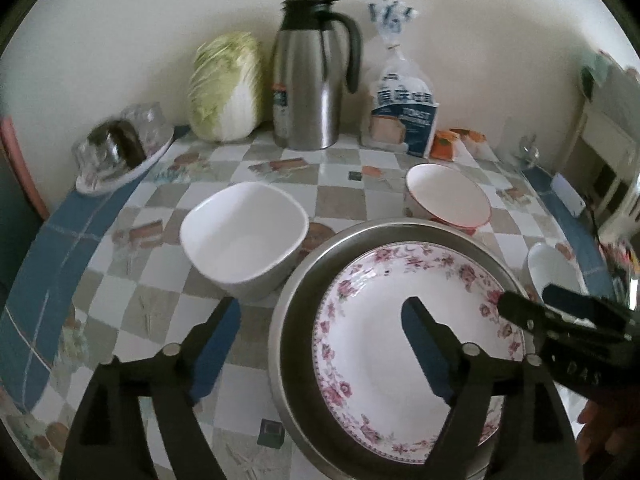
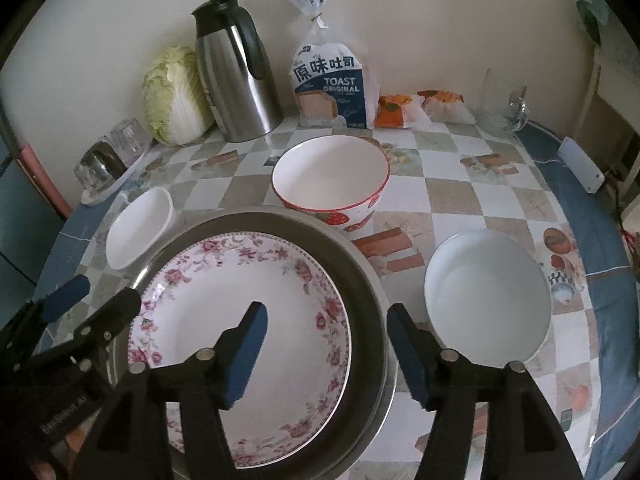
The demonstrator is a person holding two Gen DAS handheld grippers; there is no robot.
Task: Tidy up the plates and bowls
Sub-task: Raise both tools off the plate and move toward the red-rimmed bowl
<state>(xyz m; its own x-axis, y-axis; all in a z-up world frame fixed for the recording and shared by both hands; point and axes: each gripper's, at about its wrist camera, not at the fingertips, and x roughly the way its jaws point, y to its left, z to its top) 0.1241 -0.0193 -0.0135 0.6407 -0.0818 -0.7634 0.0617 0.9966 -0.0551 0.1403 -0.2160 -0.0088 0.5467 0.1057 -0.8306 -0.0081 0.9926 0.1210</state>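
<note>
Right wrist view: glossy floral plate (image 2: 240, 320) inside round steel pan (image 2: 368, 292), both hand-held grippers spread, empty.

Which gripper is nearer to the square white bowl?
Left. The left gripper is open beside the square white bowl; the right gripper, also open, is across the floral plate from it.

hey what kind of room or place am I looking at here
Probably a home kitchen or dining table: a checkered tablecloth against a wall, with a steel thermal carafe, a napa cabbage and a bag of toast bread.
</note>
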